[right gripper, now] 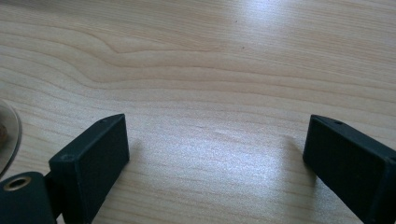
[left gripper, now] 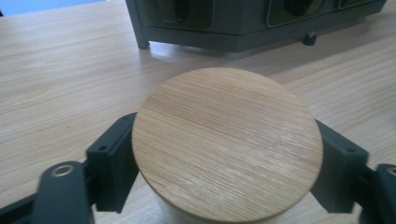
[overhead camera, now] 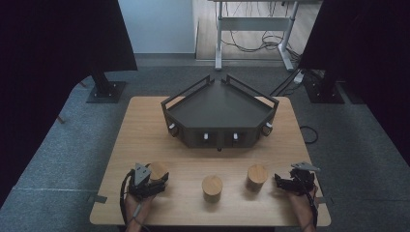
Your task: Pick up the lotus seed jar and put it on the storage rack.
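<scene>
Looking down from the high view, the left gripper (overhead camera: pixel 153 180) sits at the near left of the wooden table (overhead camera: pixel 145 125), its hand (overhead camera: pixel 137 205) coming up from the bottom edge with the forearm roughly straight, jaws pointing away from the person. It is clamped around the leftmost jar (overhead camera: pixel 157 170), which stands upright on the table. Two more bamboo-lidded jars, the middle jar (overhead camera: pixel 212 186) and the right jar (overhead camera: pixel 257 176), stand apart from it along the near edge. A dark angular tray cabinet (overhead camera: pixel 220 113) occupies the far half. The right gripper (overhead camera: pixel 284 182) rests at the near right, aimed inward toward the right jar but short of it.

From the left gripper view, both black jaws press against the sides just under the jar's round bamboo lid (left gripper: pixel 227 142).

From the right gripper view, the jaws stand wide apart over bare tabletop.
</scene>
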A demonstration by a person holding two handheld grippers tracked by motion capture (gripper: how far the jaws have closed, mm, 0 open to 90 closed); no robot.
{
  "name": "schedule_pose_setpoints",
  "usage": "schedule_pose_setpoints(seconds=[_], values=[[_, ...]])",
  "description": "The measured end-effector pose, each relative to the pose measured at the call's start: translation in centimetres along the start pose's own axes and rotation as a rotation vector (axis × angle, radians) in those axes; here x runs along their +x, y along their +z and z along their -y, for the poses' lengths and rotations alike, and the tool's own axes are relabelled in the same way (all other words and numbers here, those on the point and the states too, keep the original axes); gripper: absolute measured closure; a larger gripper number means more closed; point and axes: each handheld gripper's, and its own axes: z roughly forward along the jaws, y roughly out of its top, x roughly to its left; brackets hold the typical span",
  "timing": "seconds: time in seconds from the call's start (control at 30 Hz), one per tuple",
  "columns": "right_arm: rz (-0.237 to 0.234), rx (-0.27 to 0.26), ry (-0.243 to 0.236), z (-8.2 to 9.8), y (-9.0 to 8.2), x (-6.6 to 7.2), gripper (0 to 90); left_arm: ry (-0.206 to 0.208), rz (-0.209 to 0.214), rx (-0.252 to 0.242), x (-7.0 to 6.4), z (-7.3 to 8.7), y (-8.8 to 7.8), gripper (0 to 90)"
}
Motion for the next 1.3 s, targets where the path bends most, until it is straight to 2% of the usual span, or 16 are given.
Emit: schedule_pose_setpoints(seconds=[0.43, 0.8, 1.3], values=[[-0.001, 0.0, 0.0, 0.0, 0.0, 0.0, 6.3, -0.012, 0.003, 0.01, -0.1, -0.2, 0.0, 25.1], [-0.001, 0.0, 0.0, 0.0, 0.0, 0.0, 6.3, -0.017, 0.01, -0.038, -0.1, -1.1, -0.8, 25.0], [-0.001, 0.0, 0.0, 0.0, 0.0, 0.0, 6.3, -0.009, 0.01, -0.051, -0.1, -1.8, -0.8, 25.1]])
